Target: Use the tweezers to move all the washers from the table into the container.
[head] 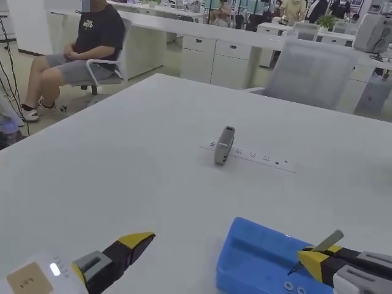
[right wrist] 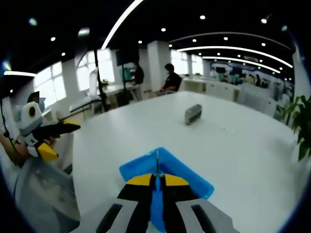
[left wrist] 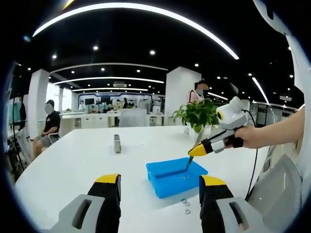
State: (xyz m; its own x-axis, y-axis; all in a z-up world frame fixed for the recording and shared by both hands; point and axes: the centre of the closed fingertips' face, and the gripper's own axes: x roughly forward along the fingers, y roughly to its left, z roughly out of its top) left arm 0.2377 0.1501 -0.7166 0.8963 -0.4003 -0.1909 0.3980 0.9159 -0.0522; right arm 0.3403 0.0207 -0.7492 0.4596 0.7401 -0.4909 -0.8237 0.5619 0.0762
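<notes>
white table (head: 122, 184) holds blue container (head: 248, 254); open office (head: 202, 43) behind.

Head view's bottom edge cuts container (head: 254, 260). At tweezers (left wrist: 193, 153) tip, any load too small to tell. Near container wall hidden behind right gripper (right wrist: 156, 179) fingers (right wrist: 138, 180).

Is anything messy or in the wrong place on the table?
Two washers lie on the table just outside the blue container, not in it. Nothing looks spilled or broken.

Blue container (head: 257, 260), white table (head: 122, 177), grey tweezers (head: 328, 241), yellow-and-black left claw (left wrist: 160, 182) and right claw (right wrist: 157, 180).
</notes>
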